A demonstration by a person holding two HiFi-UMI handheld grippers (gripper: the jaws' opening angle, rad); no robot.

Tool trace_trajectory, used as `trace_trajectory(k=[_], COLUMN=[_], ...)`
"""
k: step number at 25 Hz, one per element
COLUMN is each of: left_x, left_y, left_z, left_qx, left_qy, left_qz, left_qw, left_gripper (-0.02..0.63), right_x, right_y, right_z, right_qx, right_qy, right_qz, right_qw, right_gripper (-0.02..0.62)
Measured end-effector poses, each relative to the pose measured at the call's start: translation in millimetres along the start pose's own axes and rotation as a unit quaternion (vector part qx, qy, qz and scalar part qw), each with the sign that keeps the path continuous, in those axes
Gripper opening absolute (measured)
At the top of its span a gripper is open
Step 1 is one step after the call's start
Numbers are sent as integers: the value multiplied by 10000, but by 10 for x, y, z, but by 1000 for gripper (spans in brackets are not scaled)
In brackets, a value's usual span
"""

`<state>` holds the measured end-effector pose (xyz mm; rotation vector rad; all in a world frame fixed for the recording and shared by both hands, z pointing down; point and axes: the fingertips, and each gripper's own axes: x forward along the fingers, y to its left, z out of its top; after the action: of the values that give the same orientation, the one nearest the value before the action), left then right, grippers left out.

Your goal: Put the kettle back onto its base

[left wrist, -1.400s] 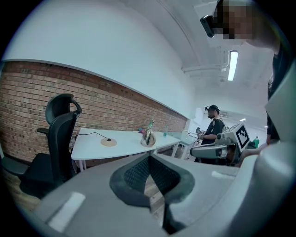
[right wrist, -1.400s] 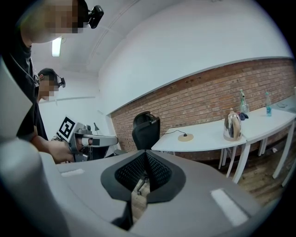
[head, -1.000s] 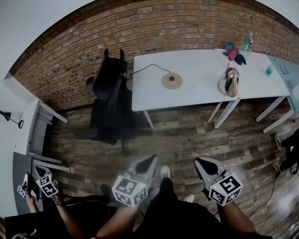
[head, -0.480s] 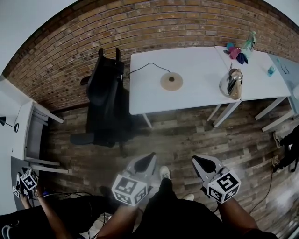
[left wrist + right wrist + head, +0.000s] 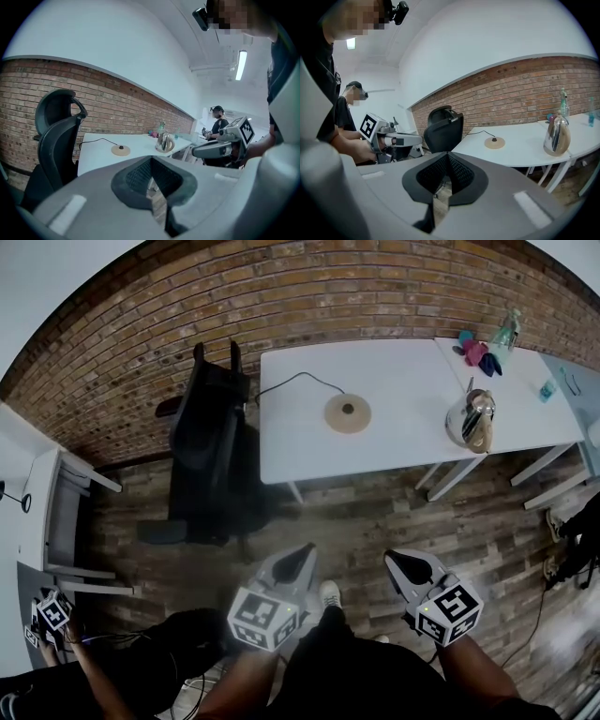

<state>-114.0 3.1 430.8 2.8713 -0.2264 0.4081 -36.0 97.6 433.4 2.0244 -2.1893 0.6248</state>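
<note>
Clearly kettle (image 5: 472,421) sits apart from base (image 5: 348,413) — left gripper (image 5: 304,555) and right gripper (image 5: 397,560) fingers together.

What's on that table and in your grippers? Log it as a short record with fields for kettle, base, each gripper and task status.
kettle: upright on the white table, apart from its base, to the base's right in the head view
base: round disc with a cord, nothing on it
left gripper: jaws together, empty, over the wooden floor, short of the table
right gripper: jaws together, empty, over the floor too
task status: kettle not yet picked up
</note>
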Motion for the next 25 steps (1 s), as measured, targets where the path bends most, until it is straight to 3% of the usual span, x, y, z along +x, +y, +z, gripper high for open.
trace_trajectory(k=[25], left_x=[461], left_y=[486], left_z=[229], left_qx=[586], left_qy=[225], left_qz=[-855], left_qw=[9944], left_gripper=[0], right_x=[597], right_y=[-241], right_z=[385], right_qx=[-120], right_qy=[-197], right_qz=[-626], right_qw=[9978], right_gripper=[28])
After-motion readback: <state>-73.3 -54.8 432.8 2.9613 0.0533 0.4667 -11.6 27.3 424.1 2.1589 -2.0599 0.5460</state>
